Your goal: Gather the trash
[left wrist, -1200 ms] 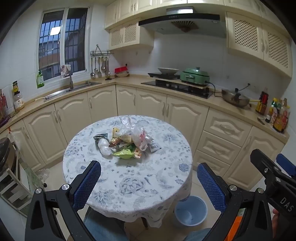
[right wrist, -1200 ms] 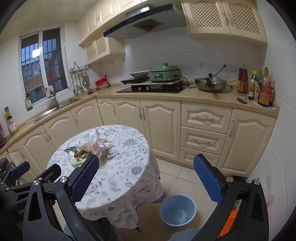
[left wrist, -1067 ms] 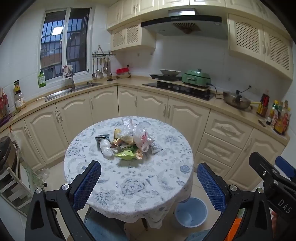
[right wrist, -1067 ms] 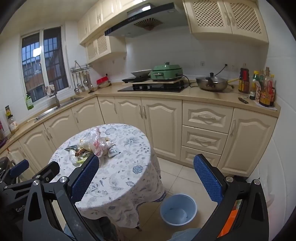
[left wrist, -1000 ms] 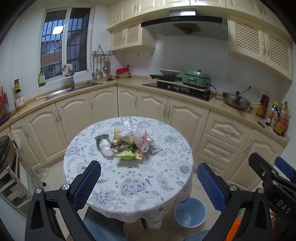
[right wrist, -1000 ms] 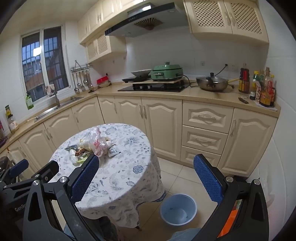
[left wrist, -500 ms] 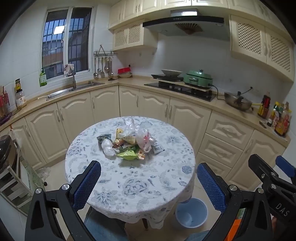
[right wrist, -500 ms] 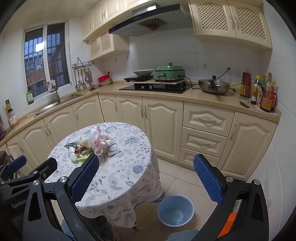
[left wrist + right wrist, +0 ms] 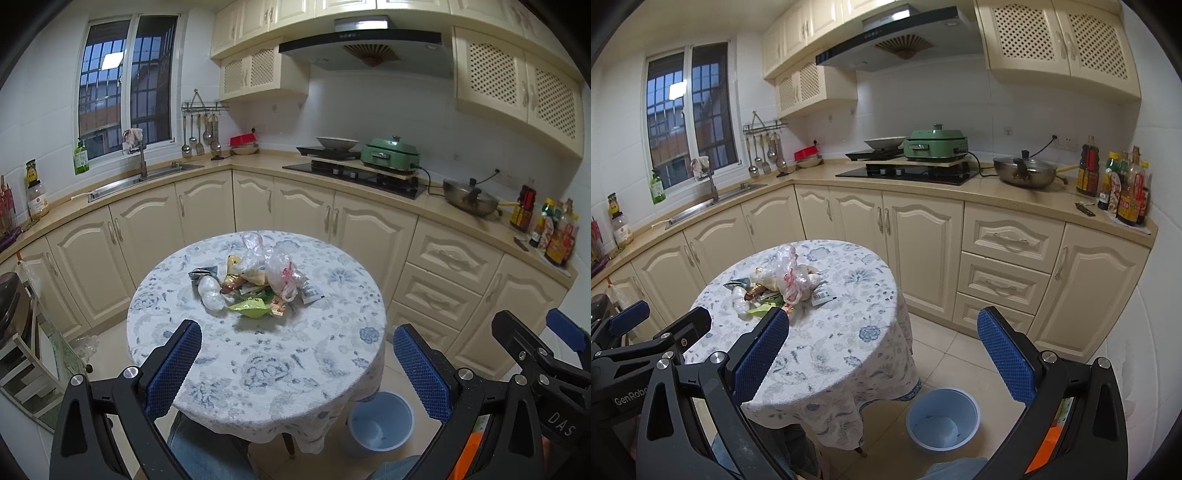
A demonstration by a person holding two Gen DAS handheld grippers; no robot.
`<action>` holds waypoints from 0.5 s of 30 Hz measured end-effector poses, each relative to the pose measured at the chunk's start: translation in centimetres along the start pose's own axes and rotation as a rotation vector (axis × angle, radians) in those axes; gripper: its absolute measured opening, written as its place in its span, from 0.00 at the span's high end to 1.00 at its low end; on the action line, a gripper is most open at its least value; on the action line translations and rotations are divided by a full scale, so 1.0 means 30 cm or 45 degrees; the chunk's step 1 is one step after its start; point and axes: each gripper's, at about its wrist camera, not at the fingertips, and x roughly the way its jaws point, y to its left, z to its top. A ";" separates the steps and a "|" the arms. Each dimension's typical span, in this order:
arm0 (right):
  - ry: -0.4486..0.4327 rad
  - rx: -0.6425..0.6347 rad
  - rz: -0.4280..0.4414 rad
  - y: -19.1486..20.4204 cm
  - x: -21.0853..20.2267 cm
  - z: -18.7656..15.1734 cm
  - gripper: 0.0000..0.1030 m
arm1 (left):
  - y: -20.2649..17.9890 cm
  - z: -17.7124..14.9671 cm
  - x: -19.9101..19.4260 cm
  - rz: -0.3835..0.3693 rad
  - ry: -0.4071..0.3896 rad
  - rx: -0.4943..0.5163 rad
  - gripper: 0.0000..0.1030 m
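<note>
Both tongs are wide open and hold nothing. The left tongs [image 9: 297, 363] hang over the near edge of the table [image 9: 258, 369]. The trash [image 9: 255, 286] sits in a pile mid-table, at 12 o'clock from them. The right tongs [image 9: 879, 352] are off to the side, and the bin [image 9: 943, 417] is on the floor at their 6 o'clock. I think it is best to reach straight in, pinch one piece, lift it clear, then drop it in the bin.
</note>
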 end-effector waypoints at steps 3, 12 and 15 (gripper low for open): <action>0.013 0.006 0.007 0.000 0.003 -0.002 0.00 | 0.000 0.000 0.000 0.006 0.002 0.002 0.01; 0.017 0.006 0.007 -0.005 0.005 0.002 0.00 | 0.005 0.001 0.002 0.010 0.010 -0.002 0.01; 0.018 0.005 0.003 -0.004 0.006 0.002 0.00 | 0.006 0.001 0.001 0.015 0.007 -0.003 0.01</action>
